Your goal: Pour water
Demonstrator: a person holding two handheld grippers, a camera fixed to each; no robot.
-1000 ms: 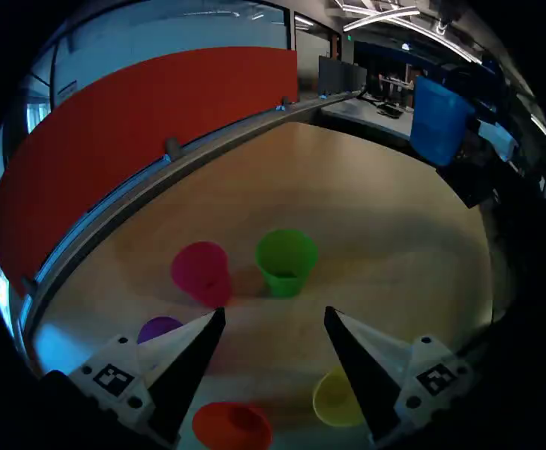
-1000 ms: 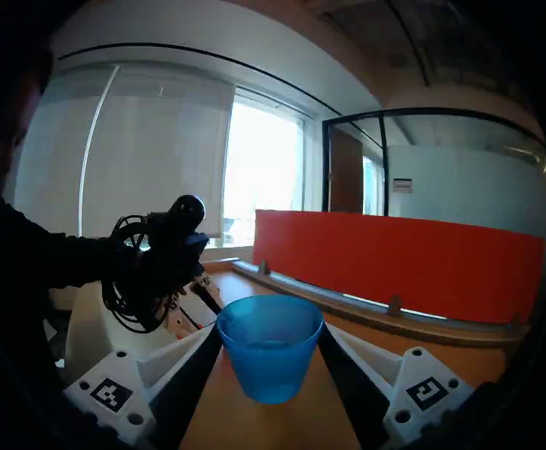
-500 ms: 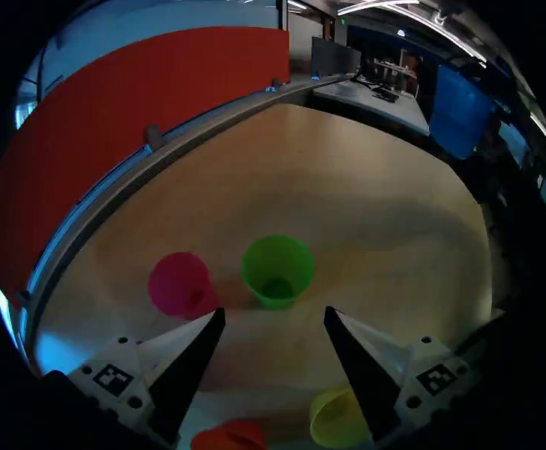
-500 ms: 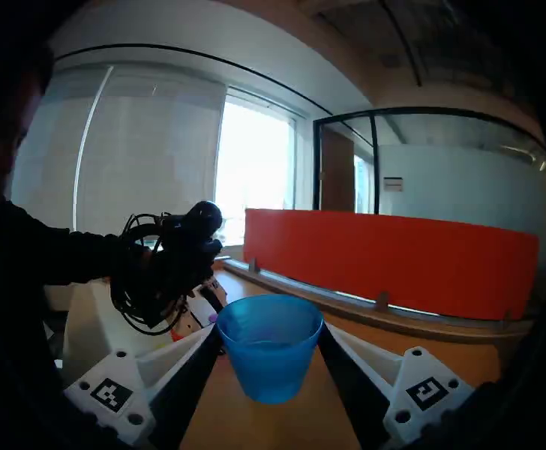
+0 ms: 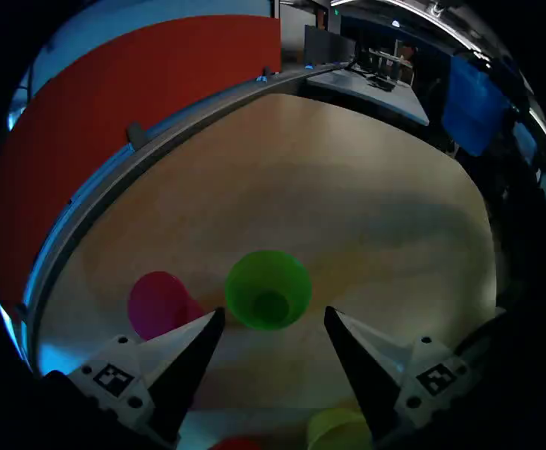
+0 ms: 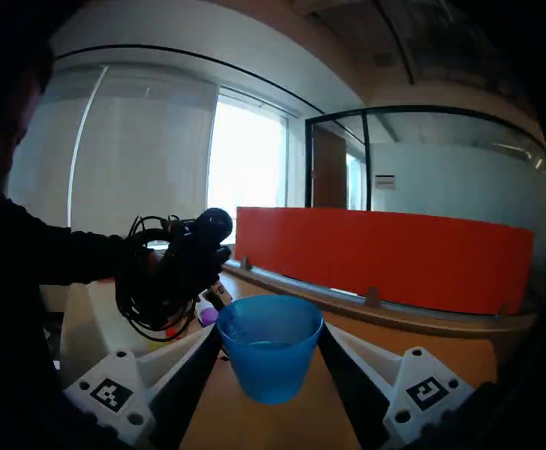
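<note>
Two fingers of the right tool (image 6: 269,328) are pressed against the sides of the blue cup (image 6: 269,364), one on each side. The cup is held upright above the surface (image 6: 273,424), and a water line can be made out inside it. Farther off to the left in the right gripper view, the left tool is seen wrapped in black cables (image 6: 142,307) and carried at the end of a dark sleeve (image 6: 55,259). A purple cup (image 6: 209,315) is glimpsed just below it.

In the left gripper view, the left tool (image 5: 273,310) is held with its fingers spread apart and nothing gripped. It is aimed downward, with the green cup (image 5: 267,291) just beyond the fingertips, standing upright on the surface. A pink cup (image 5: 159,304) is set near the green one, to its left. A yellow cup (image 5: 337,429) is partly seen at the bottom edge, by the right finger. Behind the surface, a red partition (image 5: 123,97) is mounted along the rail.
</note>
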